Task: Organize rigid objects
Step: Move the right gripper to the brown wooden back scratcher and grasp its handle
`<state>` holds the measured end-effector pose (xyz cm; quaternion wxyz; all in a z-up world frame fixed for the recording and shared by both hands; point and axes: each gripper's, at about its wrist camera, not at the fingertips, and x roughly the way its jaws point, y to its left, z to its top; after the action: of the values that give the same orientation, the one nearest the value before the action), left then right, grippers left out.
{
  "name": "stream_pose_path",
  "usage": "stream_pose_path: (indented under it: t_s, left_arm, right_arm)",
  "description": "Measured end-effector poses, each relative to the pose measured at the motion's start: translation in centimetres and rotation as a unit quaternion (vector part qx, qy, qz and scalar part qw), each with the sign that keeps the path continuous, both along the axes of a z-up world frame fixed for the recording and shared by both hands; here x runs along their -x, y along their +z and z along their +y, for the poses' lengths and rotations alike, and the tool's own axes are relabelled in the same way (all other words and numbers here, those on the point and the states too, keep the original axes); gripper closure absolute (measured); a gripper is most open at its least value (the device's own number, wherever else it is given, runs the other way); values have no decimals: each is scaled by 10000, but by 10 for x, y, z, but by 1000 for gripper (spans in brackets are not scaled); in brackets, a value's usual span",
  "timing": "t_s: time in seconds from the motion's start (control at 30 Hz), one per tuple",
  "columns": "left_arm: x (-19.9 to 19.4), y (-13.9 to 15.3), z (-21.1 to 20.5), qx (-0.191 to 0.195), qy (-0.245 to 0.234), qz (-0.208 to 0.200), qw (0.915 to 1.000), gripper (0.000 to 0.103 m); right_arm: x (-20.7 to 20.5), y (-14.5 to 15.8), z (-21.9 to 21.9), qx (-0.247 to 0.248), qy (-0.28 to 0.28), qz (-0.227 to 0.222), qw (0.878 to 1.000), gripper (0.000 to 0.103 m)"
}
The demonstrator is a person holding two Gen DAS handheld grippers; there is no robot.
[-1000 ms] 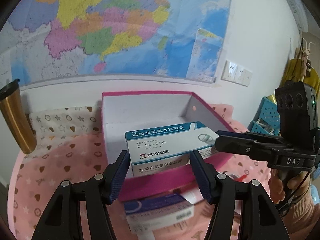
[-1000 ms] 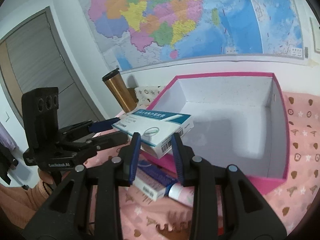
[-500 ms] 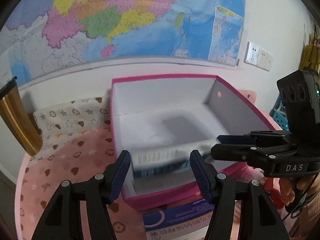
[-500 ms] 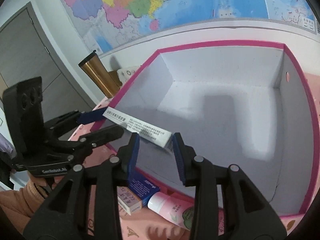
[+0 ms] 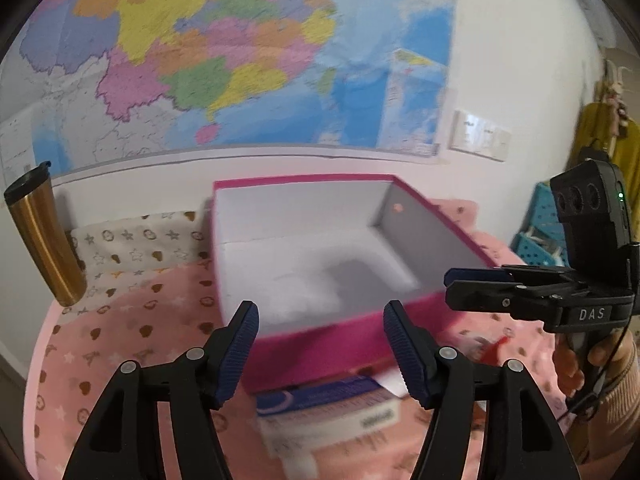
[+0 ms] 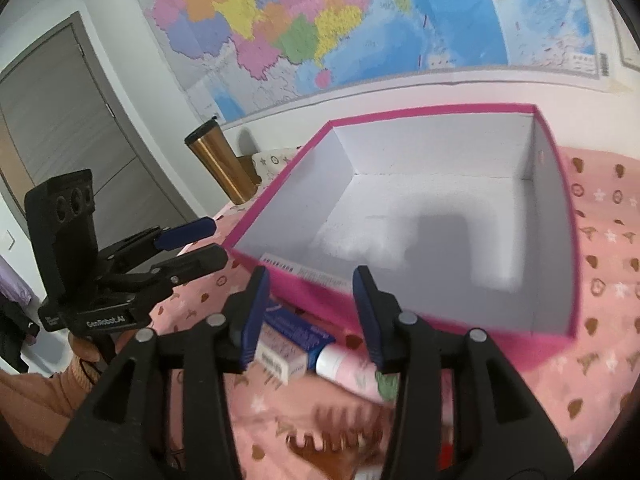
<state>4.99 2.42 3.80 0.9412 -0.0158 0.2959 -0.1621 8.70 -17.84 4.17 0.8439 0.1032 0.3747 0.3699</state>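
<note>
A pink patterned cloth (image 6: 600, 240) under a wall map (image 5: 240, 60) carries the pink box (image 6: 554, 184); a white carton edge (image 6: 304, 272) lies inside against its near wall. Boxed items (image 6: 288, 344) and a tube (image 6: 344, 364) wait outside. Both the left gripper (image 5: 320, 344) and right gripper (image 6: 310, 312) hover with fingers apart, holding nothing, probably ready for the next pick
</note>
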Motion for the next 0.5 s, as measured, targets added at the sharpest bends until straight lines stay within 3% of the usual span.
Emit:
stream_pose_path:
  t_s: [0.23, 0.5]
  left_arm:
    - [32, -11, -26, 153, -460, 92, 9988, 31]
    - [48, -44, -45, 423, -729, 638, 9944, 31]
  right_arm:
    - [49, -3, -22, 332, -91, -143, 9993, 57]
    - [93, -48, -32, 961, -33, 341, 9948, 57]
